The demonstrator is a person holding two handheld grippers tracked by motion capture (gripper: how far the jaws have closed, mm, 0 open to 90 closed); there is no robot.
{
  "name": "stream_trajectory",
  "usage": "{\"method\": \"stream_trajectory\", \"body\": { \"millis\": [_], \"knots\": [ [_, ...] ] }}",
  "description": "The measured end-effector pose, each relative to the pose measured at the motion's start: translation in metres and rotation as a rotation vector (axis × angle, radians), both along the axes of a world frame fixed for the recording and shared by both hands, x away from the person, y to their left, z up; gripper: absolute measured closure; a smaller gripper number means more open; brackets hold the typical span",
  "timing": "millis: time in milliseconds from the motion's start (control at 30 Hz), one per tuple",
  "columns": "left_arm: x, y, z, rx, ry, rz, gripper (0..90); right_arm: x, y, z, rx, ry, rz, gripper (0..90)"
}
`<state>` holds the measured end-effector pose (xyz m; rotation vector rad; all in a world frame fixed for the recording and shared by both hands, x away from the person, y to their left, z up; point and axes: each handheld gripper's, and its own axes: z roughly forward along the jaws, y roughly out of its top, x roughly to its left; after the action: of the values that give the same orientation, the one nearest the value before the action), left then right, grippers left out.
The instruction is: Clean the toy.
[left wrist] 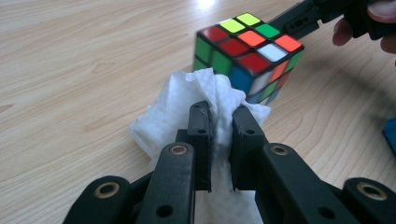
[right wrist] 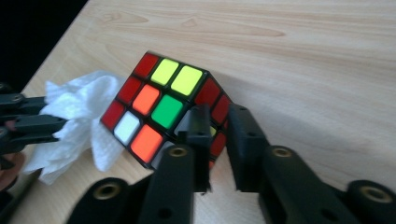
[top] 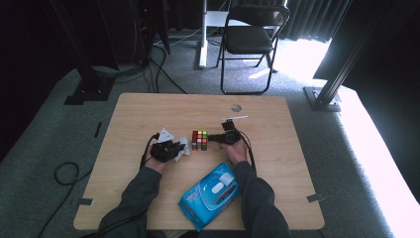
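High view: cube (top: 199,140) mid-counter (top: 148,109); left tongs (top: 174,149) just left of it, clamped on a white wipe (top: 184,147); right tongs (top: 212,138) touching its right side. Blue wipes pack (top: 210,195) nearer the person than the cube, label too small to read.

Left gripper view: wipe (left wrist: 187,107) pinched tight, touching the cube (left wrist: 247,51).

Right gripper view: tongs (right wrist: 215,123) nearly shut at the cube (right wrist: 163,109) corner; actual grip hidden behind the jaws.

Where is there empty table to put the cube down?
Bare wood runs along the far edge of the table behind the cube, and at the near left corner. The middle is crowded: cube, tissue, both hands, and the wipes pack near the front.
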<state>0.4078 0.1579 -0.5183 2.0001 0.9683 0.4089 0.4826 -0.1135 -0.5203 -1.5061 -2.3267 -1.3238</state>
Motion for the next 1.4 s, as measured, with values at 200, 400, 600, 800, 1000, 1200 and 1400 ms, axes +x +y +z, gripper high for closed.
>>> {"method": "stream_trajectory", "body": {
  "millis": [200, 400, 600, 800, 1000, 1200, 1400],
  "knots": [
    [0.0, 0.0, 0.001, -0.001, -0.002, 0.002, 80.8, -0.008, 0.001, 0.014, -0.045, -0.138, 0.061, 51.5],
    [0.0, -0.002, 0.001, 0.0, -0.001, -0.004, 80.6, -0.016, 0.016, 0.023, -0.153, -0.292, 0.162, 33.3],
    [0.0, 0.0, 0.002, 0.0, -0.005, -0.001, 80.6, -0.013, 0.027, 0.023, -0.227, -0.347, 0.232, 25.4],
    [0.0, 0.001, 0.004, -0.001, -0.007, 0.0, 80.5, -0.009, 0.032, 0.019, -0.254, -0.363, 0.277, 21.3],
    [0.0, 0.001, 0.005, -0.002, -0.007, 0.0, 80.5, -0.008, 0.037, 0.016, -0.277, -0.38, 0.333, 25.3],
    [0.001, 0.001, 0.004, 0.001, -0.004, -0.002, 80.3, -0.015, 0.037, 0.014, -0.269, -0.398, 0.367, 30.9],
    [0.001, 0.001, 0.005, 0.002, -0.005, -0.001, 80.3, -0.016, 0.043, 0.015, -0.315, -0.423, 0.378, 26.7]
  ]
}}
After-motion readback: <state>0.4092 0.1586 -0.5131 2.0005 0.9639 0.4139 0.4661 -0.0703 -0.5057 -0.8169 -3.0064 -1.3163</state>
